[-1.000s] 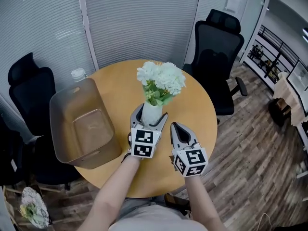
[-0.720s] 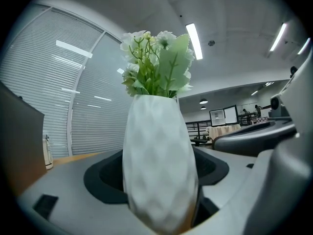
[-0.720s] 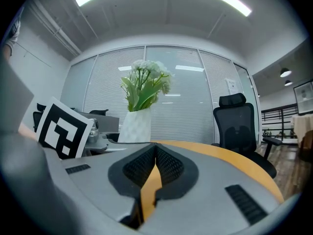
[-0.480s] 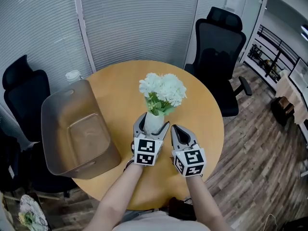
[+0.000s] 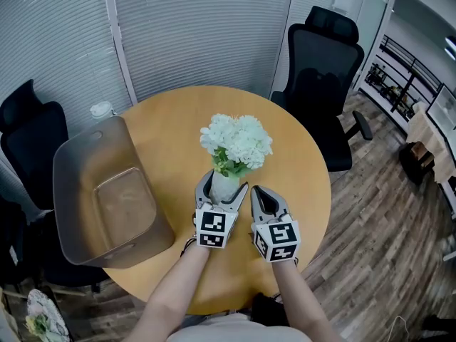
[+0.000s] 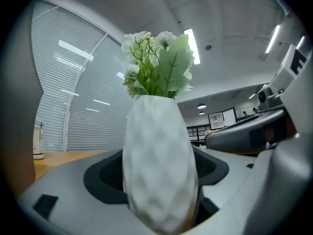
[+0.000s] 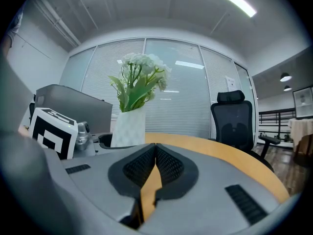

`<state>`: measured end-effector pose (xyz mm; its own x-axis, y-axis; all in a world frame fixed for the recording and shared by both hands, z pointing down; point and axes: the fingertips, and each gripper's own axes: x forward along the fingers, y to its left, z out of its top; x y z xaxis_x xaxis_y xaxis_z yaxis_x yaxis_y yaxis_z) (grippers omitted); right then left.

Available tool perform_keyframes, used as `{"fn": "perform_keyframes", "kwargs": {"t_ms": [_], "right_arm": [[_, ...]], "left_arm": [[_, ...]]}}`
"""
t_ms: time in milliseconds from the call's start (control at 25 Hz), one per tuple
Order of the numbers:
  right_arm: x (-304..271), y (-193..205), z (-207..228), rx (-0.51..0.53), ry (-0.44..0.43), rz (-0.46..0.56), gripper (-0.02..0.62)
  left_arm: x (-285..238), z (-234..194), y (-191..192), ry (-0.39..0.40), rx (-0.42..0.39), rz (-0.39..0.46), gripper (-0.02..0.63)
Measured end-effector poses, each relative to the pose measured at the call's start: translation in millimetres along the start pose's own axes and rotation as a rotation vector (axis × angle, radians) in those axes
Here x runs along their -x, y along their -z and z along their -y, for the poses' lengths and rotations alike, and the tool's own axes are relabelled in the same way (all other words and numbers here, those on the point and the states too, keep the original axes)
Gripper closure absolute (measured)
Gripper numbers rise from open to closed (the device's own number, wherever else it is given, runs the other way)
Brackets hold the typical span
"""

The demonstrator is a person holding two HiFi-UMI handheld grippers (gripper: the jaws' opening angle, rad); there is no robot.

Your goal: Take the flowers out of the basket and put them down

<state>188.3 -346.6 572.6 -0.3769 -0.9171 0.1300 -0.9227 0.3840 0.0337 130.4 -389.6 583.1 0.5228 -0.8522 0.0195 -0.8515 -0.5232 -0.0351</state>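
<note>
1. The left gripper (image 5: 224, 182) is clenched on a white dimpled vase (image 5: 224, 189). In the left gripper view its two grey jaws sit on either side of the vase body, with the dark pads against it.
2. The vase stands upright and holds the flowers (image 5: 237, 140), a bunch of white blooms with green leaves that rises above the jaws.
3. The flowers are outside the basket (image 5: 71, 184). They are over the round wooden table (image 5: 299, 155), near its middle and a little toward the person.
4. No view shows the vase's base, so I cannot tell whether it touches the tabletop.
5. The right gripper (image 5: 258, 191) is closed on nothing. In the right gripper view its ribbed pads meet at the tips, and only a sliver of tabletop shows behind them.
6. The right gripper sits just beside the left one, on its right. It points the same way across the table and does not touch the vase.
7. The basket is a grey-brown plastic tub with handle cut-outs. It stands on the left part of the table, near the vase but apart from it.
8. A white-capped bottle (image 5: 101, 110) peeks out behind the basket's far corner.
9. Black office chairs stand around the table, one (image 5: 324, 70) at the far right and another (image 5: 28, 130) at the left, in front of closed blinds (image 5: 199, 27).
</note>
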Motion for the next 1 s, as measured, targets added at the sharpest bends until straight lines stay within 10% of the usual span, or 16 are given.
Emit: {"fn": "perform_keyframes", "kwargs": {"t_ms": [1000], "right_arm": [[16.8, 4.4, -4.9, -0.03, 0.011, -0.049, 0.571]], "left_arm": [[21.0, -4.3, 3.8, -0.072, -0.012, 0.01, 0.114]]}}
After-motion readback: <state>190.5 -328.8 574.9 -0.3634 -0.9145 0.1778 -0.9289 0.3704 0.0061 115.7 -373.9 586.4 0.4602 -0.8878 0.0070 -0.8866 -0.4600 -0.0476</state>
